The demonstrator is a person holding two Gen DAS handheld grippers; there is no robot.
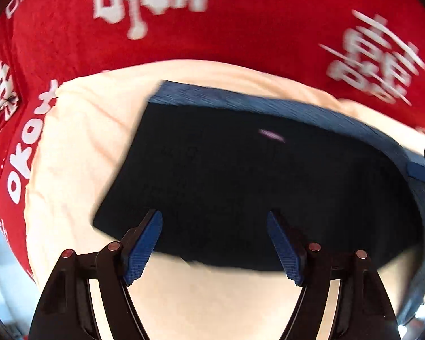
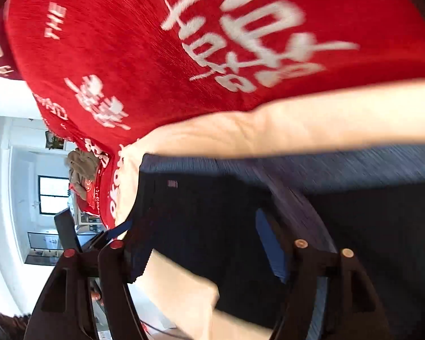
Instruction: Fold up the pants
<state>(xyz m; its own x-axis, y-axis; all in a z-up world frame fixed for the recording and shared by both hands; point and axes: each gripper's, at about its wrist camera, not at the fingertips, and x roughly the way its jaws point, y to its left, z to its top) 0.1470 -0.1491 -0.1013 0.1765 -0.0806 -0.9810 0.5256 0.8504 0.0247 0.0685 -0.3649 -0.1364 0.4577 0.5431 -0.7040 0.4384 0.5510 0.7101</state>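
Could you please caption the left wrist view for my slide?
Open left gripper above folded dark pants on a cream cloth.

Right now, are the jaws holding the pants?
Left gripper: open, empty, above the folded pants.
Right gripper: open, holding nothing.

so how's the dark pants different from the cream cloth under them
The pants are near black with a ribbed blue band along one edge; the cream cloth is one pale colour. The pants lie on top as a compact folded block with straight edges; the cloth spreads wider beneath and shows soft wrinkles. The pants carry a small light tag; the cloth is plain. Both rest on the red printed cover.
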